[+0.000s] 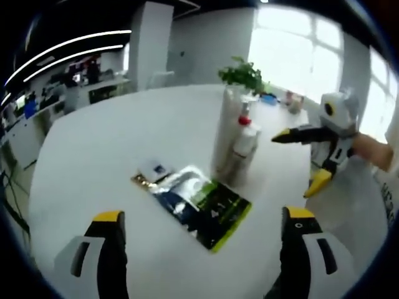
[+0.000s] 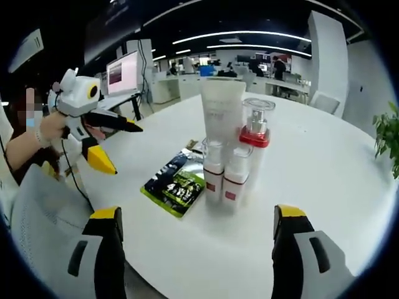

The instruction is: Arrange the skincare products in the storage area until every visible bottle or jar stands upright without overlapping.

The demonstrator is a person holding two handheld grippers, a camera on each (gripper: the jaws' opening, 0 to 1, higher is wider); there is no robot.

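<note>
A cluster of skincare products stands upright mid-table: a tall white tube, a pump bottle with a clear cap and red collar, and two small white bottles. In the left gripper view the tube and the red-collared bottle stand together. A green and black sachet lies flat beside them, with a small packet at its end. My left gripper hovers open near the sachet. My right gripper is open, facing the bottles, holding nothing.
The round white table has free room all around the cluster. A potted plant stands at the far edge with small items beside it. Desks and monitors lie beyond; a hand holds the left gripper.
</note>
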